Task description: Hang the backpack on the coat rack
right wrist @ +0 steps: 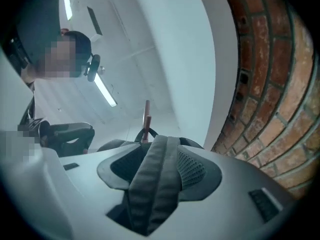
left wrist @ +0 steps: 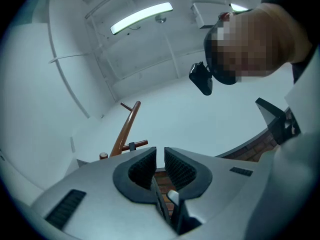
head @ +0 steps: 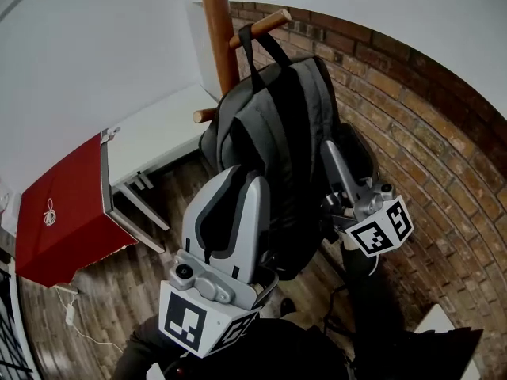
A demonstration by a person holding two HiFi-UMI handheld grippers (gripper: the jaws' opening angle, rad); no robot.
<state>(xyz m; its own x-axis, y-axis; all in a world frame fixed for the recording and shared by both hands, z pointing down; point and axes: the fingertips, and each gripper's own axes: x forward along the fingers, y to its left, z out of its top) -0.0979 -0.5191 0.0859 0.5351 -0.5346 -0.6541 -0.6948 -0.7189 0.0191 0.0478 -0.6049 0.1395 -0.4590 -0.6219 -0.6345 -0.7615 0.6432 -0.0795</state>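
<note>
- The backpack (head: 277, 133) hangs by its top loop (head: 257, 42) on a peg (head: 265, 24) of the coat rack (head: 215, 30), just above my two grippers.
- My right gripper (right wrist: 160, 156) is spread wide, with a shoulder strap (right wrist: 152, 184) lying between its jaws. A brick wall (head: 428, 133) stands close on its right.
- My left gripper (left wrist: 160, 156) has its jaws a narrow gap apart, pinching nothing. A white tabletop (head: 166, 125) lies off to its left.

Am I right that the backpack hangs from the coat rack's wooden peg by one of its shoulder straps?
Not quite: the backpack hangs from the wooden peg of the coat rack by its top carry loop instead, as the head view shows.
</note>
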